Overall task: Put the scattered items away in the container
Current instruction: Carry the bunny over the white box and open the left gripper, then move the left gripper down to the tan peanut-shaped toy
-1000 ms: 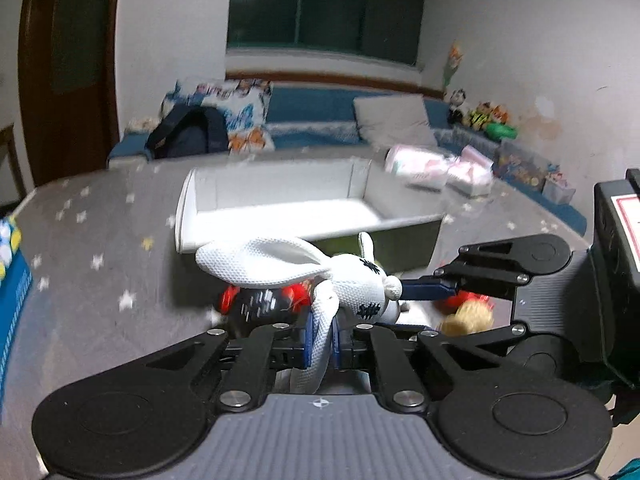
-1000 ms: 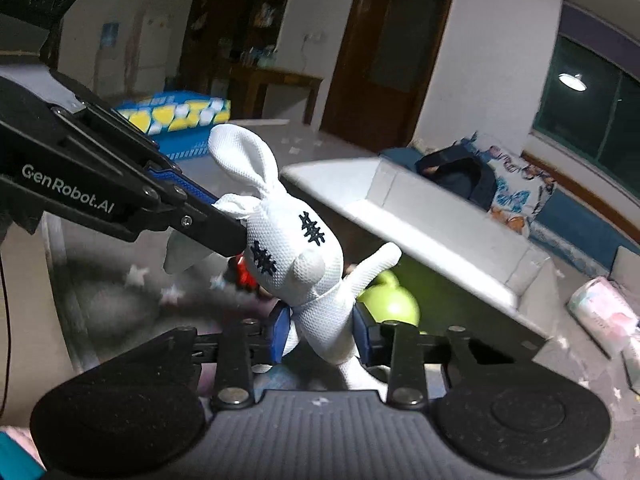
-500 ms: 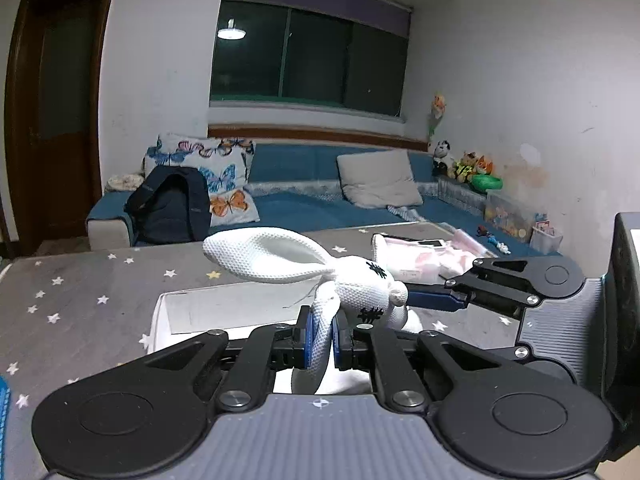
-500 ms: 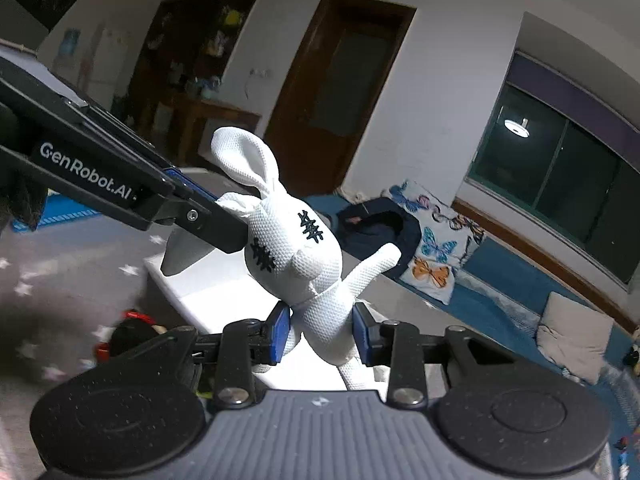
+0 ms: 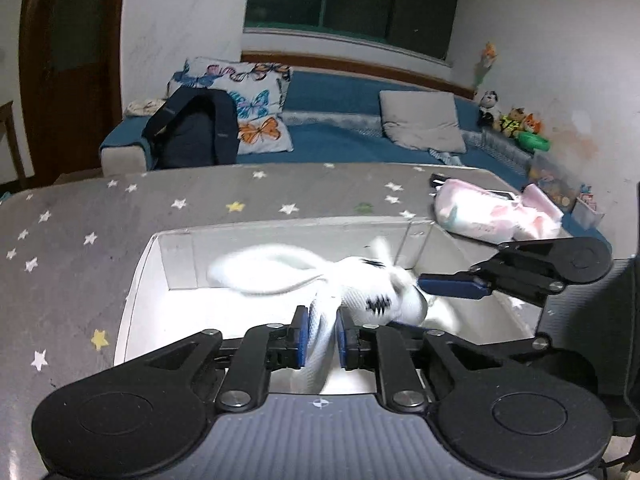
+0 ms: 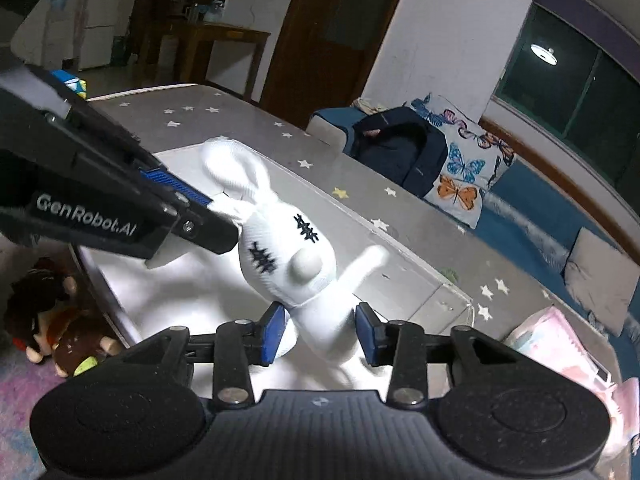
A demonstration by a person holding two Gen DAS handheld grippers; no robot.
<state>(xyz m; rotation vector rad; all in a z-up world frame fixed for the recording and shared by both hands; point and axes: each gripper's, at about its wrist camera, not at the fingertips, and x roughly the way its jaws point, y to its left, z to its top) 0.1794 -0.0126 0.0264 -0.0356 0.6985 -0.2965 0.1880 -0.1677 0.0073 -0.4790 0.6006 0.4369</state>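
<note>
A white plush rabbit [image 6: 288,256] with stitched black eyes hangs over the open white box [image 5: 136,292]. My left gripper [image 5: 322,340] is shut on one of its long ears; the rabbit [image 5: 360,292] is blurred in the left wrist view. My right gripper [image 6: 320,330] has its jaws spread on either side of the rabbit's body, with gaps on both sides. The right gripper also shows in the left wrist view [image 5: 456,285], and the left one in the right wrist view [image 6: 208,216]. The box [image 6: 400,264] stands on a grey star-patterned surface.
Brown plush toys [image 6: 60,332] lie on the surface left of the box. Pink-white soft packs [image 5: 492,216] lie to its right. A blue sofa with a dark backpack [image 5: 192,132] and cushions stands behind.
Both grippers carried the rabbit from above the toys to over the box. The right gripper's jaws have spread apart off the rabbit's body. The left keeps hold of the ear.
</note>
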